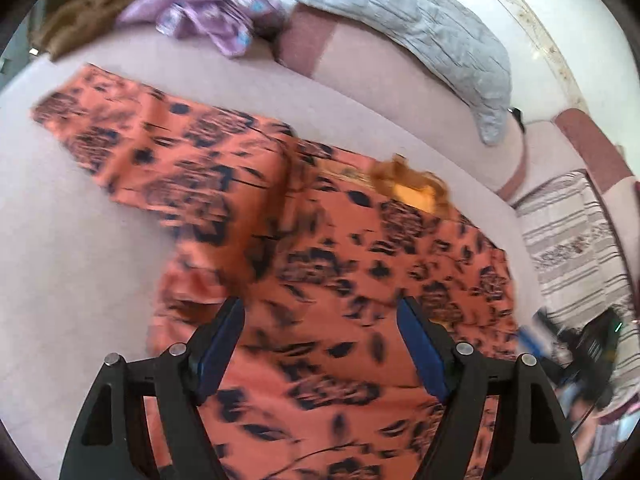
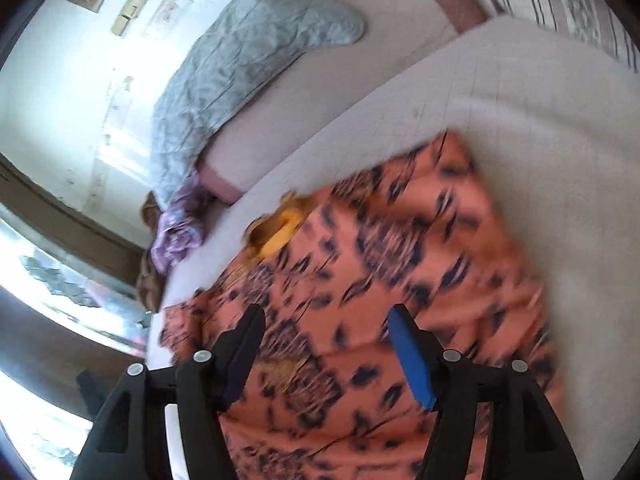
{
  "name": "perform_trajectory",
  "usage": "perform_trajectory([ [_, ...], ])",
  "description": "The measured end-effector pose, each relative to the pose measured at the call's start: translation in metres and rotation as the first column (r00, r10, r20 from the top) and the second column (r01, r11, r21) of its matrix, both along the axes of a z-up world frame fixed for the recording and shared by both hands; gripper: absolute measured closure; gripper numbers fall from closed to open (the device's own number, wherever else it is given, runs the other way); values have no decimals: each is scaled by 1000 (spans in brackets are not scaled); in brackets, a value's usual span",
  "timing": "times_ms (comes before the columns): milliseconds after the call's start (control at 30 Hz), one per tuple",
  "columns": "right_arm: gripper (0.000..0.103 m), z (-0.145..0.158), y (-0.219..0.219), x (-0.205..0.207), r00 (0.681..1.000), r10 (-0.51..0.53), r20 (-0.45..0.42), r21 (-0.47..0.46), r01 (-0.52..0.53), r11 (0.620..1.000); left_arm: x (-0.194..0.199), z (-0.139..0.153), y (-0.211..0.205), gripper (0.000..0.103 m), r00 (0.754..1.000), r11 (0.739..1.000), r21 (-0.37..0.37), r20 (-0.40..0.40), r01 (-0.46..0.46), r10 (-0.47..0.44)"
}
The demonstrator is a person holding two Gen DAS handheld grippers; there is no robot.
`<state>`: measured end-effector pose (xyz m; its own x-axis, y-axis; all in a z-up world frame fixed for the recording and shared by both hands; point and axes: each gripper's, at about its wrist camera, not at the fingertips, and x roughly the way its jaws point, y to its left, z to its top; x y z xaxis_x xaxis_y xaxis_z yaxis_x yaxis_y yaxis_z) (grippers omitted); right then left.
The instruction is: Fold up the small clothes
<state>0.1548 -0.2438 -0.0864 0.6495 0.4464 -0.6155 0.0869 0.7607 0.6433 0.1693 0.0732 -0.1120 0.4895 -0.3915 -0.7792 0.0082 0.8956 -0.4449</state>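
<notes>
An orange garment with dark blue print (image 1: 304,240) lies spread on a pale sofa seat (image 1: 72,248), one sleeve stretched to the left and a yellow-orange collar (image 1: 412,188) at the far edge. My left gripper (image 1: 320,308) is open and empty, hovering over the garment's body. The same garment (image 2: 400,264) fills the right wrist view, with its collar (image 2: 280,228) at the left. My right gripper (image 2: 326,316) is open and empty above the cloth. Both views are motion-blurred.
A grey quilted blanket (image 1: 420,36) lies over the sofa back (image 1: 392,76). A lilac garment (image 1: 212,16) and a brown one (image 1: 88,12) lie at the far end. A striped rug (image 1: 572,240) covers the floor at right. The blanket (image 2: 240,64) and the lilac cloth (image 2: 180,228) show in the right wrist view.
</notes>
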Motion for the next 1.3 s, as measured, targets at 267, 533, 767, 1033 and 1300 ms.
perform_trajectory([
  [267,35,-35,16,-53,999,26,-46,4,-26,1000,46,-36,-20,30,993,991,99,-67,-93,100],
  [533,35,-41,5,-56,999,10,-41,-12,-11,1000,26,11,-15,99,990,956,261,90,-132,112],
  [767,25,-11,-9,-10,999,-6,32,-24,7,1000,30,-36,-19,96,999,941,336,-14,-44,52],
  [1033,24,-43,-35,42,989,-100,-106,-30,98,995,5,6,25,42,997,986,150,33,-71,66],
  [1300,21,-29,41,-46,998,70,9,-195,-67,978,16,0,200,30,882,871,-204,57,-448,467],
])
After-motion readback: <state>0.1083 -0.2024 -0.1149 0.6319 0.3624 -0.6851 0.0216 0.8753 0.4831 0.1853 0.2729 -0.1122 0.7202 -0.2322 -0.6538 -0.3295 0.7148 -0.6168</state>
